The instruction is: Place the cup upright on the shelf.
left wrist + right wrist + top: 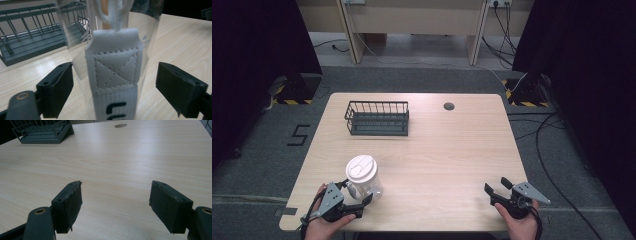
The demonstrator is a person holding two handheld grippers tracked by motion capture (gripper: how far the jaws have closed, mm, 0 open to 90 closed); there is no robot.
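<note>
Clear plastic cup (363,178) looks light and slick; left hand-held gripper (357,192) straddles it wide open, not gripping yet. Best squeezed mid-body, gently.

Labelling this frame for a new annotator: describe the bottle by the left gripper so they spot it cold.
On the light wooden table, go to the near left corner, well in front of the dark wire basket. The bottle stands upright there between the open jaws of the left gripper. It is the one clear thing on the table, with a white lid and a white stitched strap down its side.
</note>
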